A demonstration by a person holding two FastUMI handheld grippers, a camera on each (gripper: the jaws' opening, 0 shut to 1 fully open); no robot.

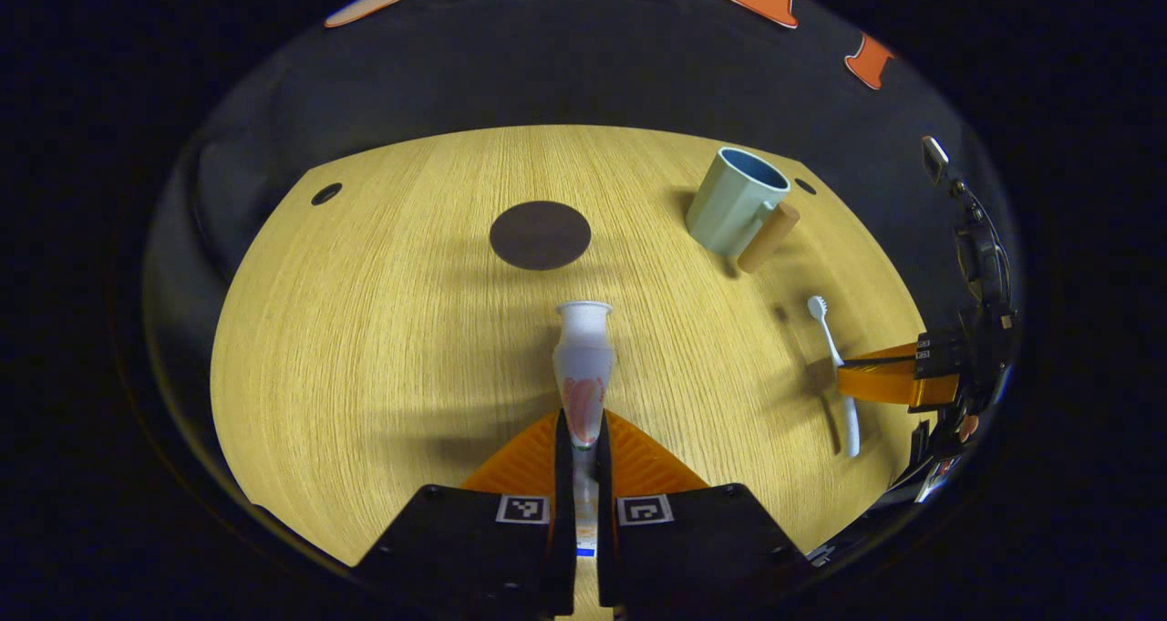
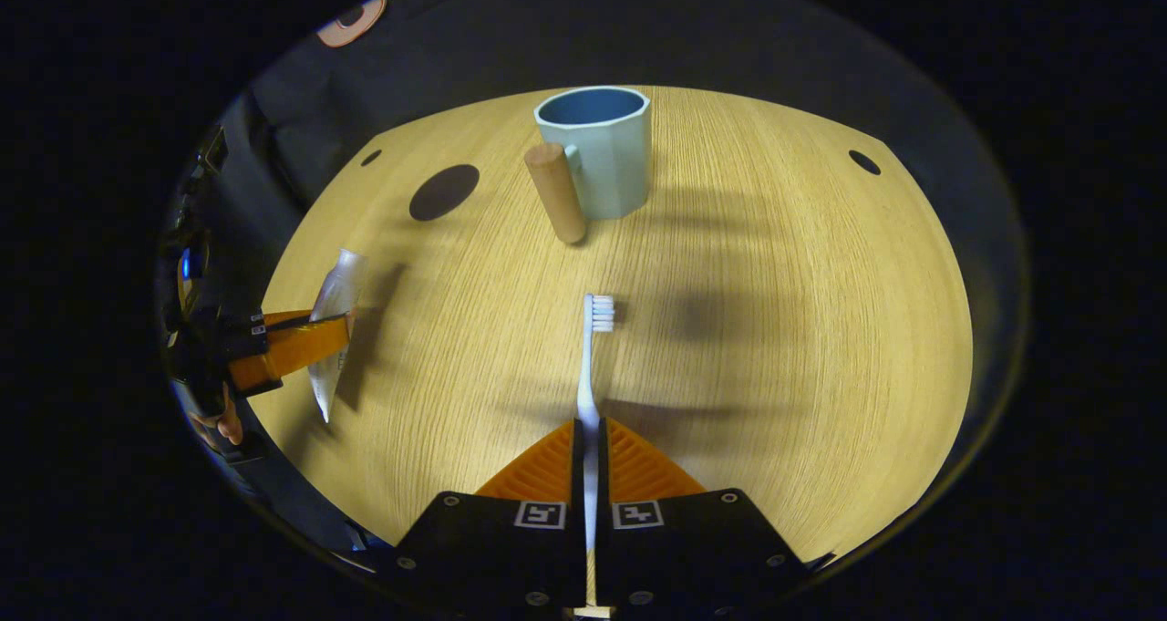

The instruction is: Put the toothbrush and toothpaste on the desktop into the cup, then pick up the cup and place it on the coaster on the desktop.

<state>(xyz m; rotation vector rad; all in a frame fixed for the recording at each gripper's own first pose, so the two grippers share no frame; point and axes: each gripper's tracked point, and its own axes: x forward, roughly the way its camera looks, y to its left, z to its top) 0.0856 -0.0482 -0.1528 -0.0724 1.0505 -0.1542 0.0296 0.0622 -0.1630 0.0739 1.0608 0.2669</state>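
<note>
With left tongs clamping the toothpaste and right tongs the toothbrush, either (thinly pinched) could swivel and miss the cup.

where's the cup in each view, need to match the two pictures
Left gripper view: the cup stands at upper right on the desktop, its wooden handle toward lower right.
Right gripper view: the cup stands at top centre, its handle on the left.
Shared landmark: the dark round coaster, left of the cup in both views.
</note>
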